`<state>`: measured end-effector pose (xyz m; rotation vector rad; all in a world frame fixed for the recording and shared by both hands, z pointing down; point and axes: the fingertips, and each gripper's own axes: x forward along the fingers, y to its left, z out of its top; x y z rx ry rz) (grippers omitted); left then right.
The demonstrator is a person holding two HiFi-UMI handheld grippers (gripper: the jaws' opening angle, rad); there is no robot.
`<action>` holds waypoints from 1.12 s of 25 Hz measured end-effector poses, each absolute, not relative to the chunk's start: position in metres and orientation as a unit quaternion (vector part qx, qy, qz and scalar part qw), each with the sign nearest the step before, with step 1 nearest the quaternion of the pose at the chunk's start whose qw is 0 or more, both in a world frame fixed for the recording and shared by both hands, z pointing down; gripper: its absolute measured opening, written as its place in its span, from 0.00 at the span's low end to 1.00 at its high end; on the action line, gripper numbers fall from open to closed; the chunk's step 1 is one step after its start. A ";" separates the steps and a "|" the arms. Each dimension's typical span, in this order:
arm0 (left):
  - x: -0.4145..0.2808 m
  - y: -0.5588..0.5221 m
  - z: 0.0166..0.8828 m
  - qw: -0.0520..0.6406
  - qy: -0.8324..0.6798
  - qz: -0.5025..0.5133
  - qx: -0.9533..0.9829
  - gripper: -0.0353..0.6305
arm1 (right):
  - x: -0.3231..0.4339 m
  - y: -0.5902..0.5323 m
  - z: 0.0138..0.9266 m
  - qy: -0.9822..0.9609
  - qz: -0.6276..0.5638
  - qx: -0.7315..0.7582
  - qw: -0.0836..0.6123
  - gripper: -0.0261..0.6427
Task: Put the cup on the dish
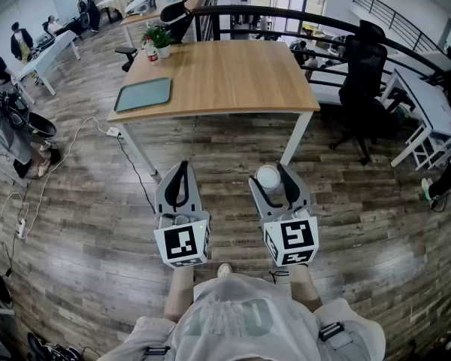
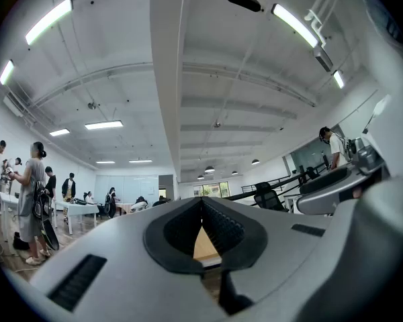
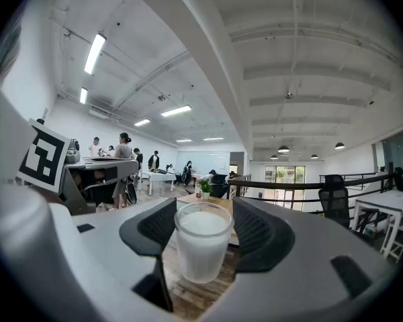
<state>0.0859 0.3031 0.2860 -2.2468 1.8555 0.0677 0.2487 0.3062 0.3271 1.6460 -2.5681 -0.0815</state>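
In the head view, the right hand-held gripper [image 1: 273,180] pinches the cup [image 1: 267,176] over the floor, well apart from the surface [image 1: 225,74]. The dish [image 1: 143,94] lies empty near the front left corner of the surface.

In the left gripper view, the left hand-held gripper [image 2: 201,201] is pressed together and holds nothing.

In the right gripper view, the cup stands between the jaws.

I judge that the cup is picked up; carrying it over and placing it are left.

We find no words, numbers or brand names to read anywhere right now. Closest to a sign are the black-and-white square markers on the cubes of the left gripper [image 1: 180,176] and the right gripper [image 1: 273,177], and those are coded patterns, not letters. One such marker also shows at the left edge of the right gripper view. The bottle [image 1: 150,51] on the wooden table [image 1: 225,74] wears a red label, too small to read.
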 end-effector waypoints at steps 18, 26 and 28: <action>0.062 0.303 0.301 0.097 0.642 0.021 -0.761 0.07 | 0.227 0.312 0.339 -0.849 -0.016 0.526 0.042 0.44; 0.033 0.279 0.308 0.093 0.643 0.028 -0.760 0.07 | 0.209 0.283 0.343 -0.849 -0.001 0.528 0.036 0.44; 0.028 0.272 0.310 0.086 0.639 0.032 -0.764 0.07 | 0.202 0.278 0.346 -0.847 0.001 0.530 0.039 0.44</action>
